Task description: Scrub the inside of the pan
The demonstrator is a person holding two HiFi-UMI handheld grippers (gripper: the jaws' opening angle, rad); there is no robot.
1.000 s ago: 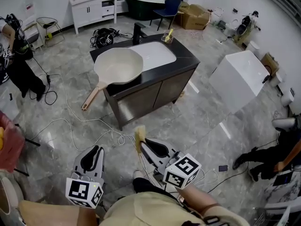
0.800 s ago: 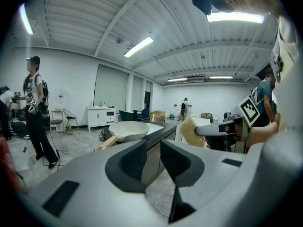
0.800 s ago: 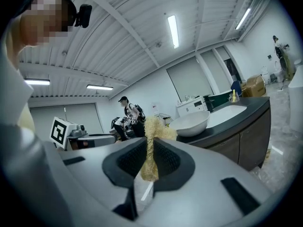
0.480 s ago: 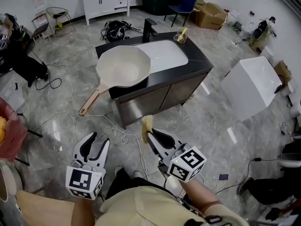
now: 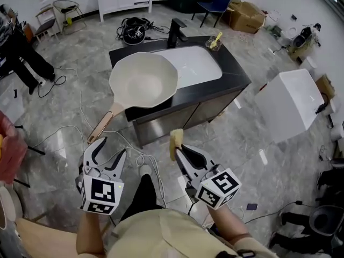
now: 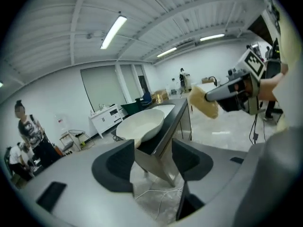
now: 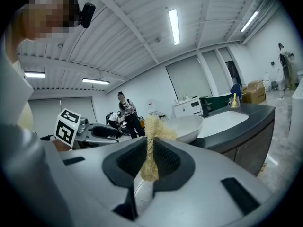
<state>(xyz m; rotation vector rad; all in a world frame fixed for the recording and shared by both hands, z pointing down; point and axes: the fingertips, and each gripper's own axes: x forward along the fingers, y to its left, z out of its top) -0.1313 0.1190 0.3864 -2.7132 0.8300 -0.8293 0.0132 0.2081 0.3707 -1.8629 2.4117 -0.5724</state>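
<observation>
Nearest to us, we held the left tool [image 5: 110, 148] low over the floor [image 5: 70, 90]. Its two dark padded jaws were opening, and nothing sat between them. Beside it, our right tool [image 5: 183, 153] had its jaws pressed together on a sponge [image 5: 176, 143], a thin, rough, yellowish slab. The sponge stood on edge, and its ragged top stuck out past the jaw tips. Each tool carried a cube with black-and-white square markers. Below them the floor was glossy grey marbled tile, with thin white cables [image 5: 134, 157] looping across it.

Farther off stood a dark cabinet [image 5: 177, 117] with a smooth black tabletop [image 5: 231, 71]. The pan [image 5: 144, 79] rested on the near left corner of that tabletop, well apart from both tools. It was a wide, round, cream-coloured bowl shape with a matte inside. Its long tan handle [image 5: 102, 125] slanted out past the edge toward us. Just beyond the pan, a white rectangular sink [image 5: 196, 66] was set into the tabletop, and a squared black tap [image 5: 174, 32] stood at its far side.
</observation>
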